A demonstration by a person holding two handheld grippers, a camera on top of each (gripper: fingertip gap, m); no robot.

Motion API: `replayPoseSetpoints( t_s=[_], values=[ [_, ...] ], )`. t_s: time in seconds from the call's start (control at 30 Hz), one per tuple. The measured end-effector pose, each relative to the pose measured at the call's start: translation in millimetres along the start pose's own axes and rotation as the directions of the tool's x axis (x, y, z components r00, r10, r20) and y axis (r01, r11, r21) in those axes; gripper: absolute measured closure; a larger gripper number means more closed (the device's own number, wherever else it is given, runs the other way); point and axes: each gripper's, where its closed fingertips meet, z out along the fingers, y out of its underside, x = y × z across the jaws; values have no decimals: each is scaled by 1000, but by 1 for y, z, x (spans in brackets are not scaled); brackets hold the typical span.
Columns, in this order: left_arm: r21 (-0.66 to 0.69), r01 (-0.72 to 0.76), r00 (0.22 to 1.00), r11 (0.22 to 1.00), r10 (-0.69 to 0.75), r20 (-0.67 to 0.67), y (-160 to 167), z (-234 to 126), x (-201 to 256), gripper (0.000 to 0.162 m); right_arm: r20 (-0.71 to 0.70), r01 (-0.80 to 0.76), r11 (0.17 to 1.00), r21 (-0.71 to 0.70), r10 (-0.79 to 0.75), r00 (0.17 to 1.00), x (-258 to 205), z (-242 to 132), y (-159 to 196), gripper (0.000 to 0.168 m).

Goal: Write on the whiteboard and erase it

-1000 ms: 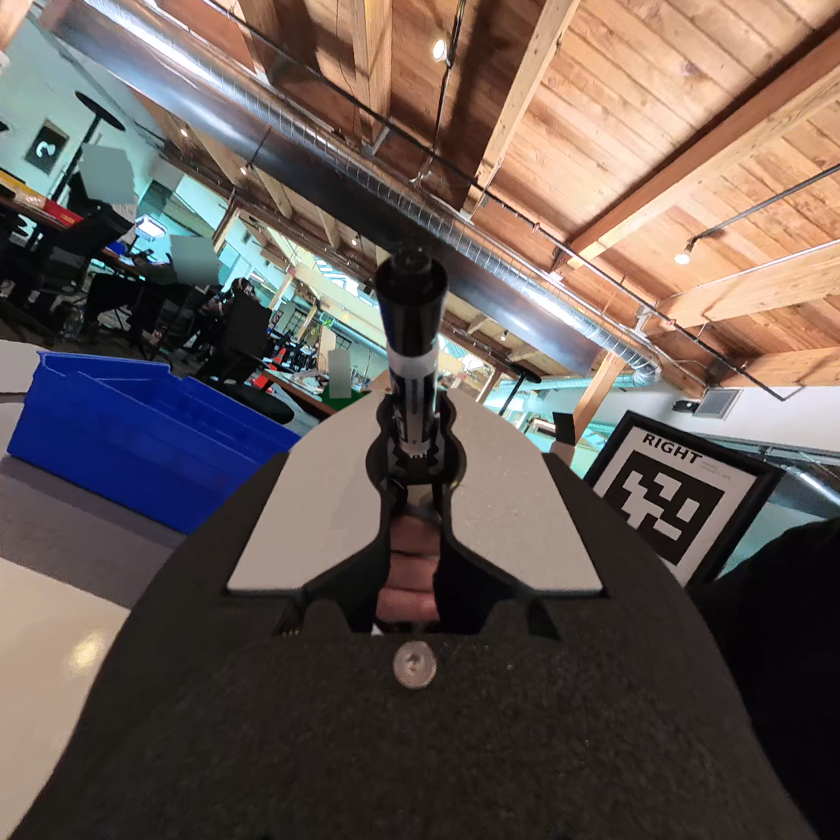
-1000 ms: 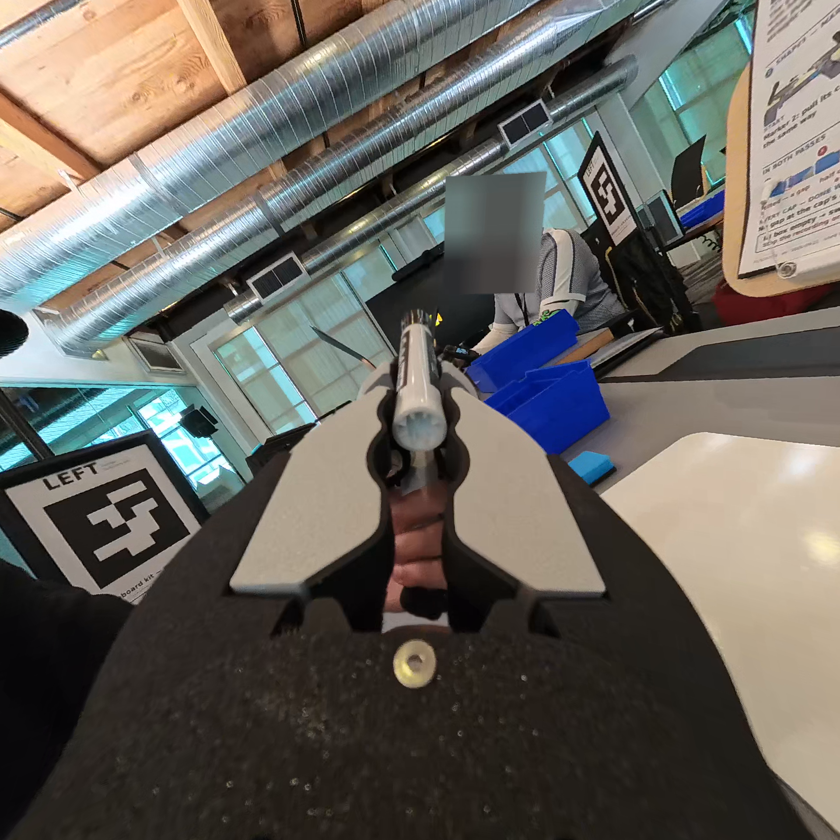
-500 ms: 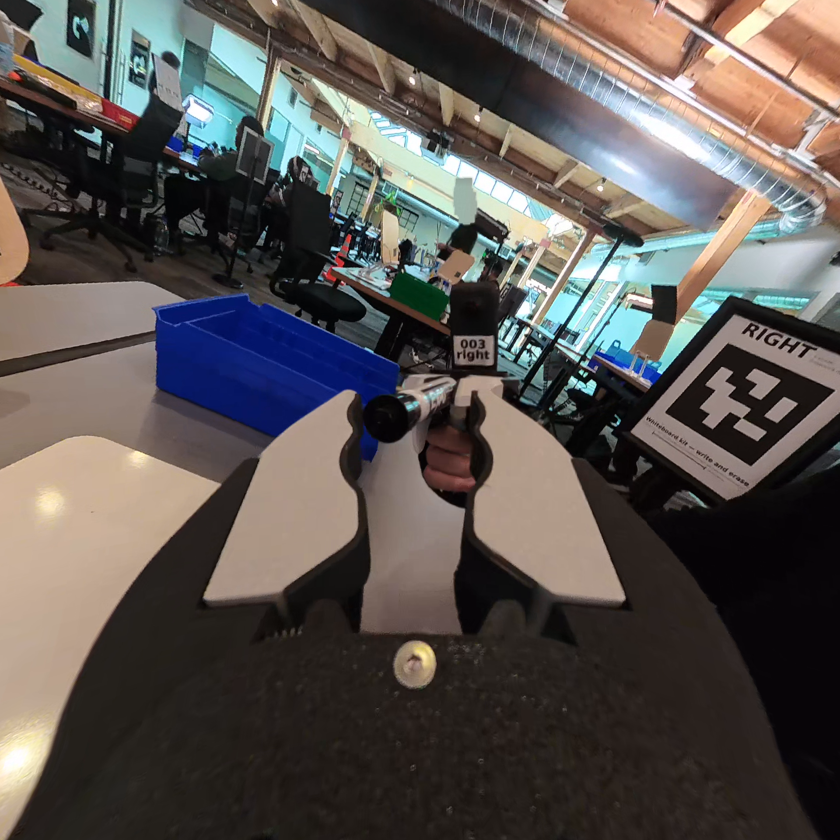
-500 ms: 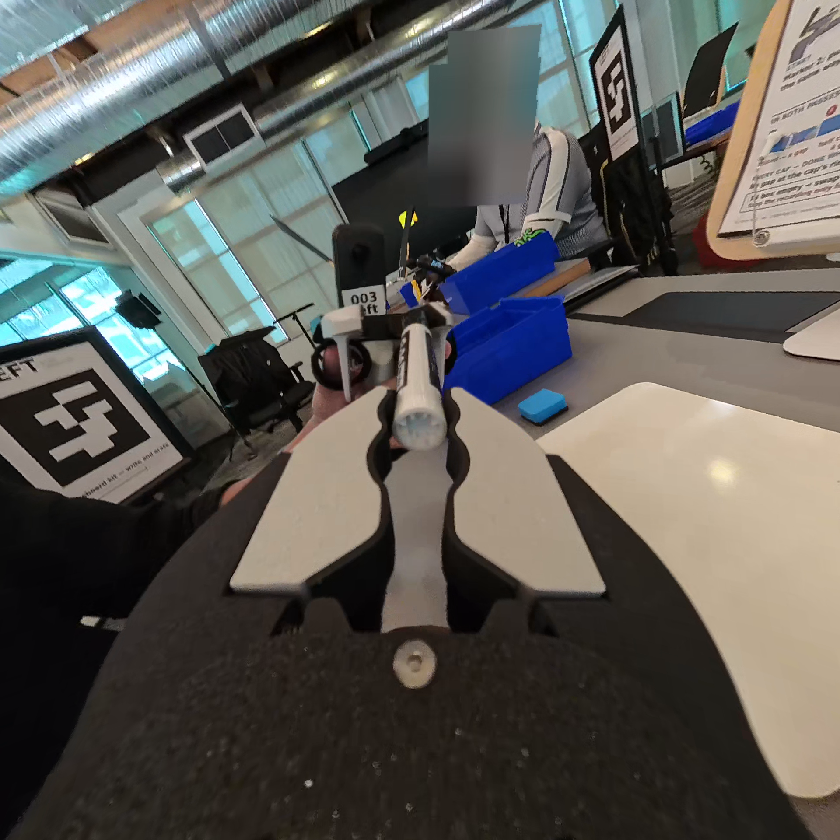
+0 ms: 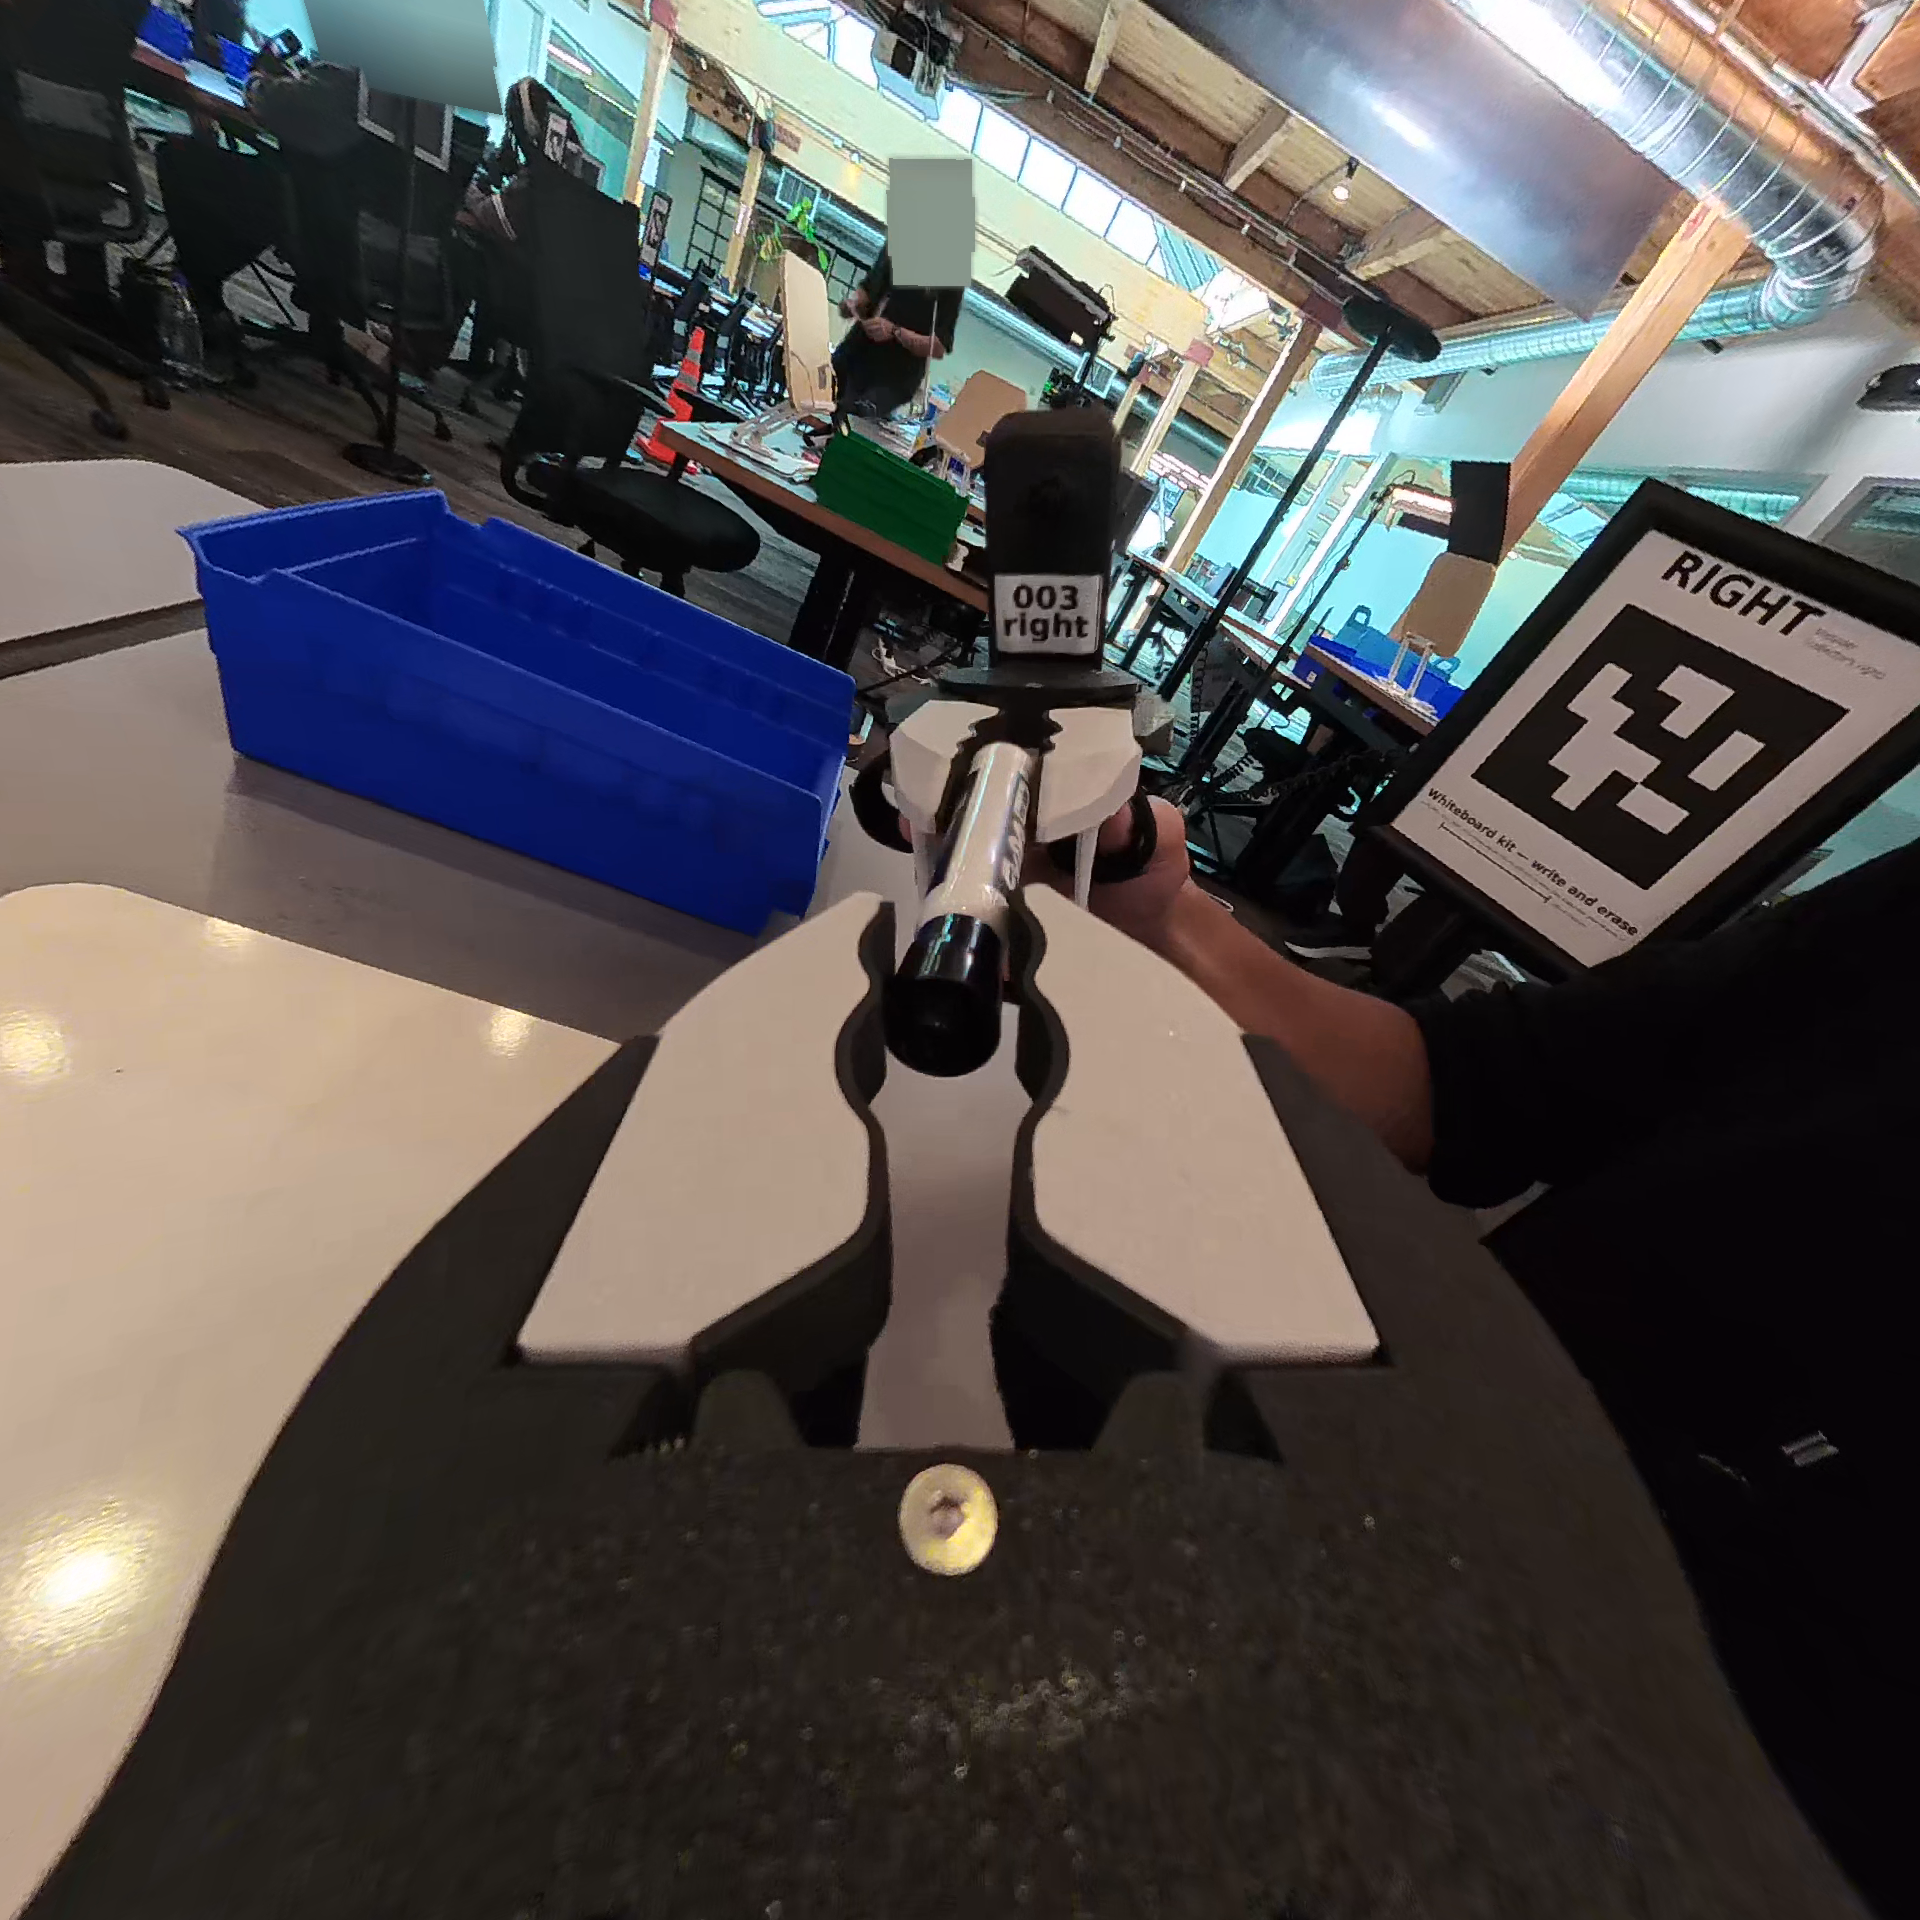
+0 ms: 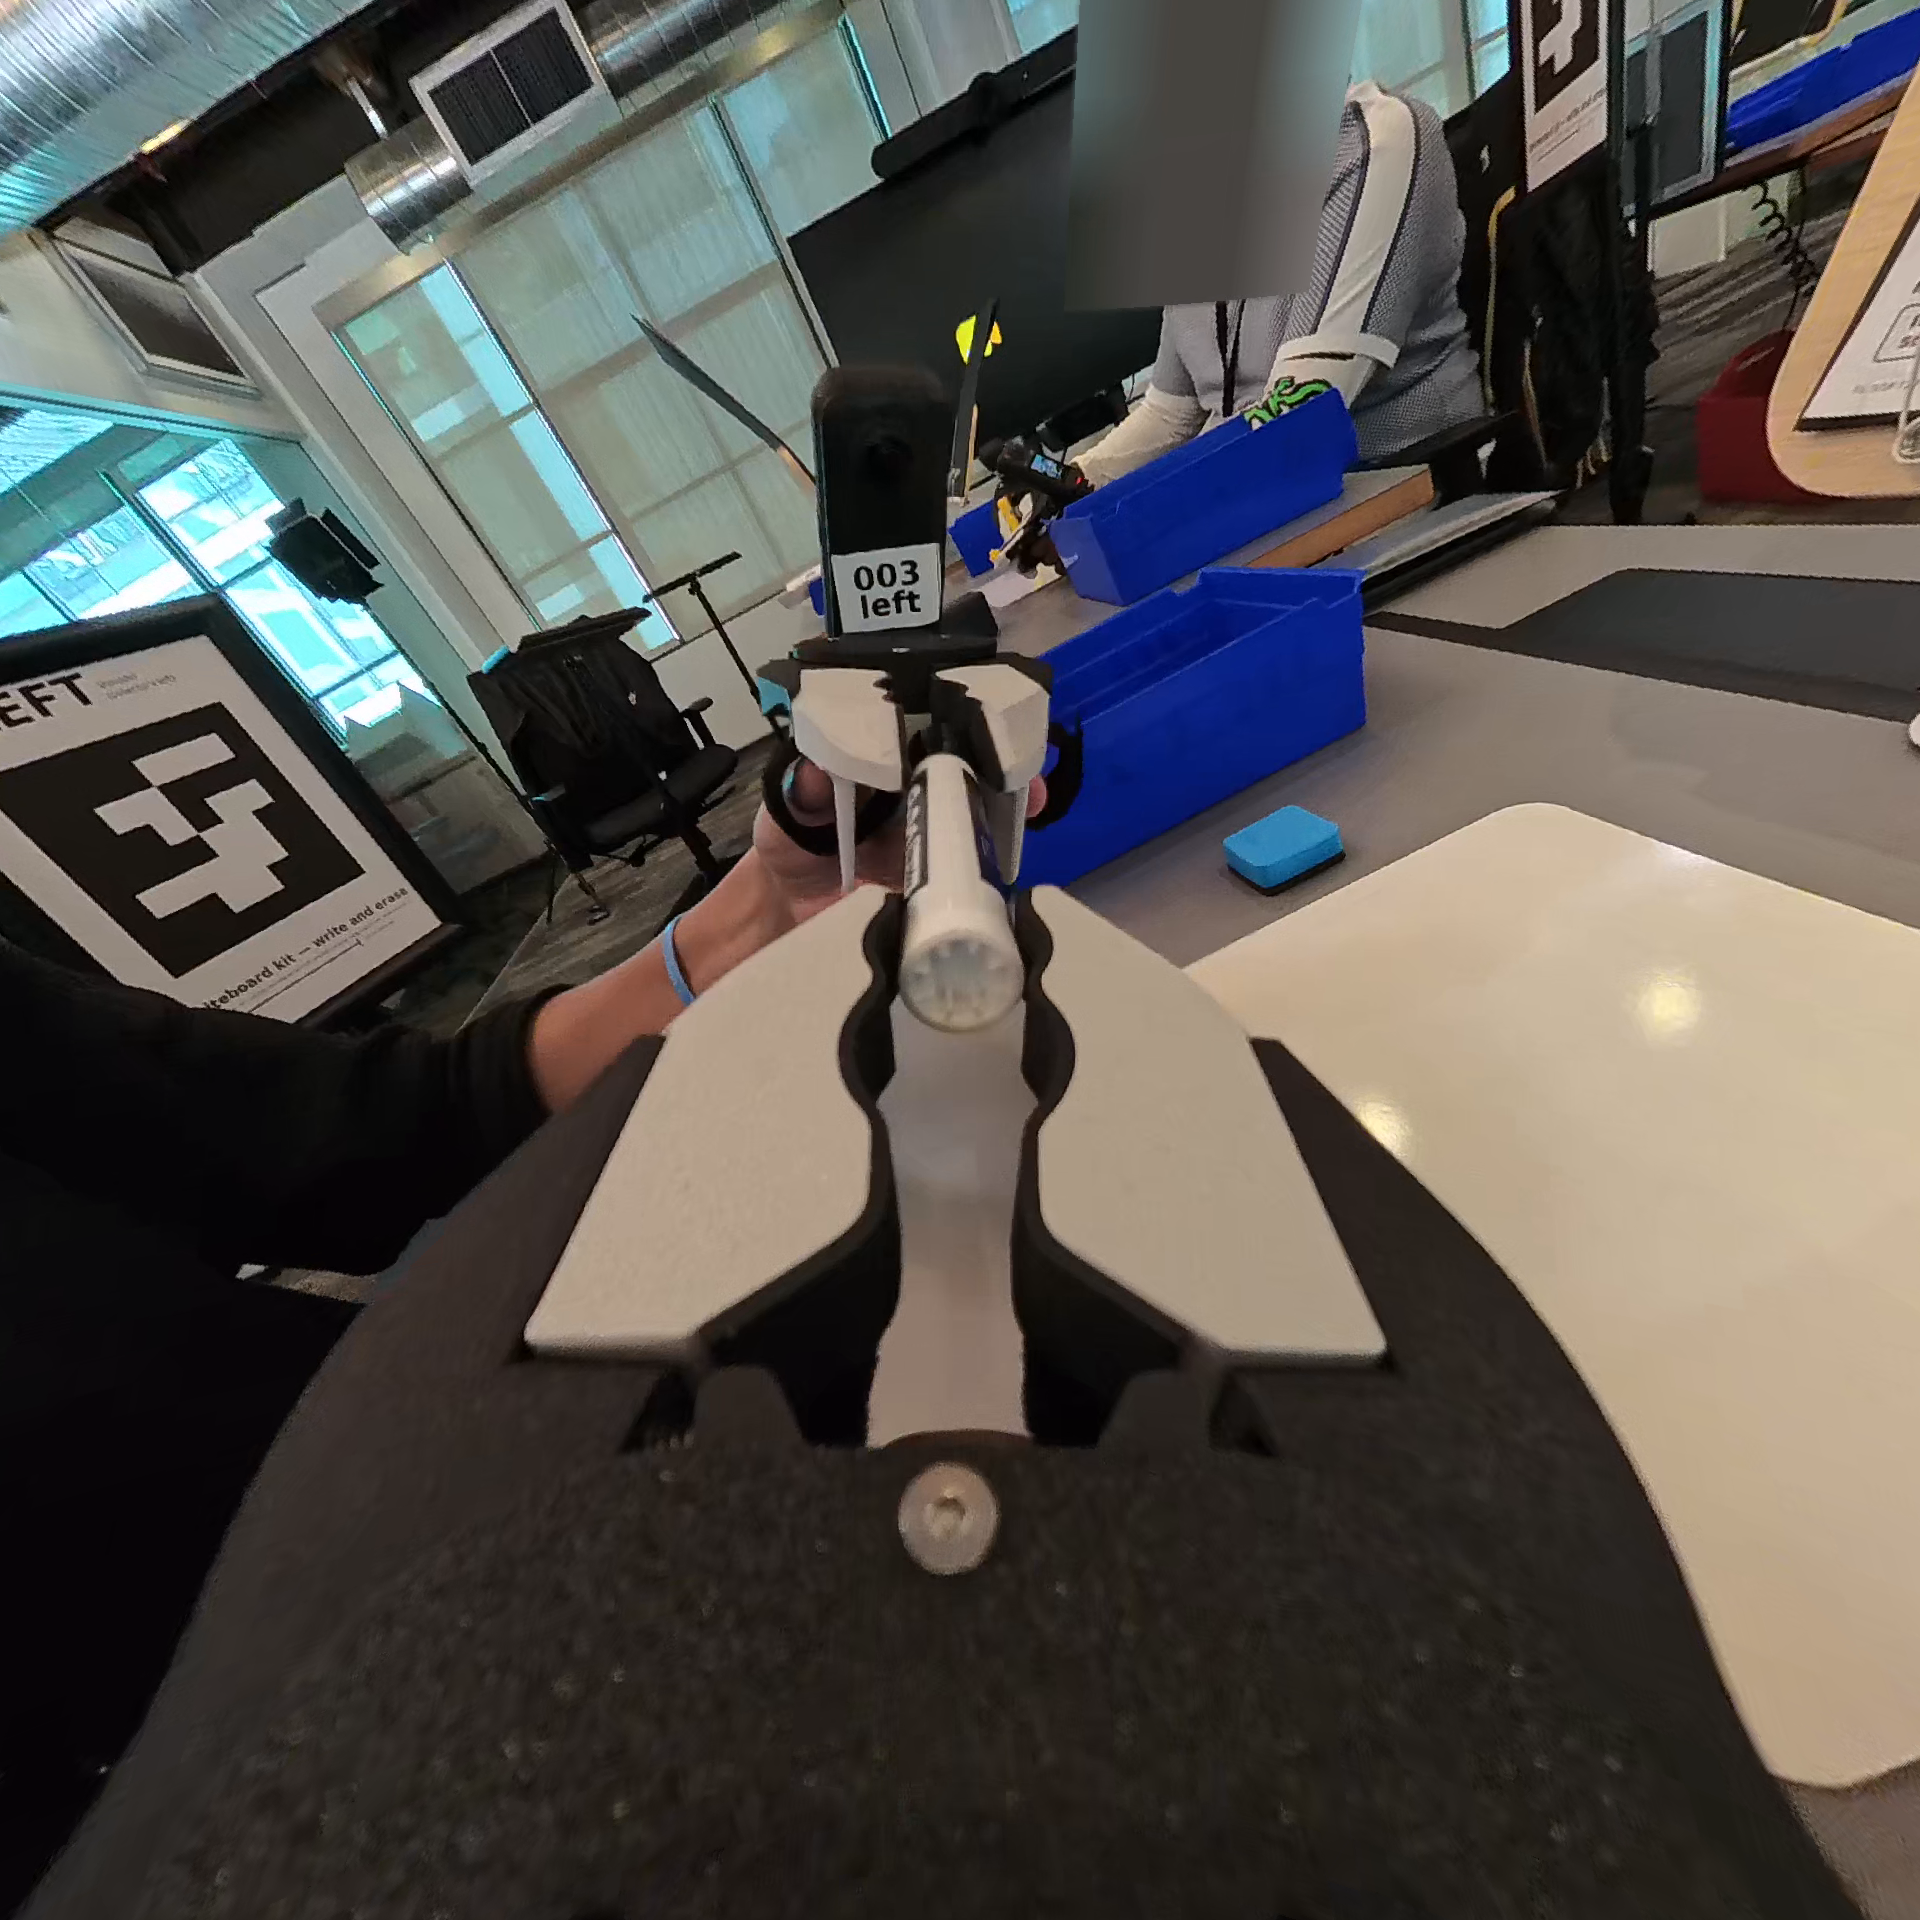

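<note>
In the left wrist view, the left gripper (image 5: 943, 1023) has its two grey fingers (image 5: 748, 1122) set narrow around the black cap end of the marker (image 5: 961, 904); the cap sits in the notch between the tips, though whether both pads truly press on it cannot be told. The marker's white barrel runs straight away to the right gripper (image 5: 1006, 774), which faces this camera and is closed on the barrel's far part, held by a hand (image 5: 1138, 868) in a black sleeve. The whiteboard (image 5: 208, 1143) lies flat on the grey table (image 5: 125, 790) to the left, and a blue bin (image 5: 520, 707) stands just beyond it. A framed sign (image 5: 1652, 748) with a black-and-white block pattern stands at the right. In the right wrist view, the right gripper (image 6: 961, 971) clamps the marker (image 6: 951, 883) near its white butt end, fingers (image 6: 1164, 1132) drawn close on either side. The left gripper (image 6: 940, 738) meets the marker's other end, a hand (image 6: 800, 852) behind it. The whiteboard (image 6: 1610, 1195) lies to the right, with a blue eraser (image 6: 1283, 849) on the table (image 6: 1662, 748) just beside its far edge, and a blue bin (image 6: 1205, 686) behind that. A framed sign (image 6: 197, 821) stands at the left.
</note>
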Motion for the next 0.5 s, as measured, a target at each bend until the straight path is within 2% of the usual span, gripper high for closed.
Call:
replayPoseSetpoints(
  t_s=[0.27, 0.4, 0.5],
  values=[
    [110, 25, 1000, 994, -25, -1, -7, -1, -7, 144, -19, -28, 994, 103, 30, 999, 11, 4, -6, 142],
    [123, 50, 999, 991, -49, -6, -3, 1, -12, 144, 11, -57, 992, 110, 56, 998, 13, 7, -2, 141],
    [134, 63, 998, 989, -63, -9, -2, 2, -15, 144, 1, -60, 994, 92, 60, 998, 17, 10, 3, 146]
  ],
)
